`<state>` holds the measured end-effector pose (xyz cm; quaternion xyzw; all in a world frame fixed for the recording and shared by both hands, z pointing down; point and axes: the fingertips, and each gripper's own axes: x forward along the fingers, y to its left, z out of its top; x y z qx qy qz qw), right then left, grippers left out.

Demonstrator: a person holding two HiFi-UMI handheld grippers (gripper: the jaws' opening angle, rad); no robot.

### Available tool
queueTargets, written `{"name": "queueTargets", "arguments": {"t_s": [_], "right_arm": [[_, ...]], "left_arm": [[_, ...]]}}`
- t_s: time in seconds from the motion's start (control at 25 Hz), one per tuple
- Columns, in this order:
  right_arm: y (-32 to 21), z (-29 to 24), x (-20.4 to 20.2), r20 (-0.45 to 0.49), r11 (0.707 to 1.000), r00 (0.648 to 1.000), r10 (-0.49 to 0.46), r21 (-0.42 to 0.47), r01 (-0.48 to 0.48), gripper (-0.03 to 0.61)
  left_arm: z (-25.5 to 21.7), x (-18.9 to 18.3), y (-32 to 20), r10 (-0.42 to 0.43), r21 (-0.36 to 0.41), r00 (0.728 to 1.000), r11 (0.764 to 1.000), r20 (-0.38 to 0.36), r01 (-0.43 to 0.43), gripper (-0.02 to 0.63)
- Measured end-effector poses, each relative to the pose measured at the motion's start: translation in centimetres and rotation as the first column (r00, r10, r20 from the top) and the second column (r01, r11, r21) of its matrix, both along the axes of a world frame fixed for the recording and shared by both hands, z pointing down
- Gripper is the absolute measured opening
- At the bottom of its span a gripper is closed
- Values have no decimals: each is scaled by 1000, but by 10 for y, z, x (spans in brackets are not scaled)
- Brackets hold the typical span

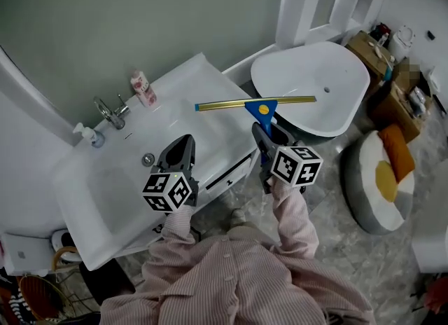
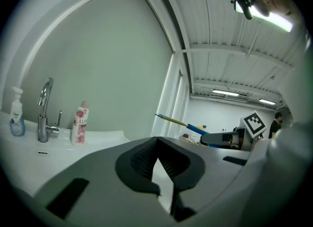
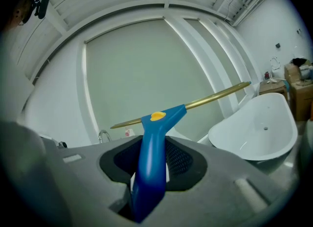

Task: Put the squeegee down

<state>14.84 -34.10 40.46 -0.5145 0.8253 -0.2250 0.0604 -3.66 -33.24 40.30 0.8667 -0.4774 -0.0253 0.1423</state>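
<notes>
The squeegee [image 1: 260, 107] has a blue handle, a yellow button and a long brass-coloured blade. It hangs in the air between the washbasin counter and the bathtub. My right gripper [image 1: 269, 133] is shut on its handle, and in the right gripper view the handle [image 3: 152, 157] rises from between the pads with the blade [image 3: 205, 100] running across above. My left gripper [image 1: 180, 150] hovers over the counter's near edge, shut with nothing in it [image 2: 156, 145]. From the left gripper view the squeegee [image 2: 188, 124] and the right gripper's marker cube [image 2: 254, 122] show off to the right.
A white washbasin counter [image 1: 91, 197] carries a tap [image 1: 108, 112], a soap dispenser [image 1: 89, 134] and a pink bottle [image 1: 143, 89]. A white bathtub [image 1: 280, 71] stands at the right, with cardboard boxes [image 1: 374, 47] and a round cushion [image 1: 381, 176] on the floor beyond.
</notes>
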Motion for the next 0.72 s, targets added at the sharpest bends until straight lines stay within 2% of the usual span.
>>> {"name": "queueTargets", "arguments": {"t_s": [0.4, 0.72], "right_arm": [[-89, 43, -5, -13, 989, 994, -112, -100, 110, 129], [-143, 87, -32, -54, 965, 982, -181, -203, 166, 129]], "left_arm": [[36, 17, -63, -63, -99, 998, 993, -12, 62, 2], [73, 5, -100, -103, -224, 994, 970, -40, 91, 2]]}}
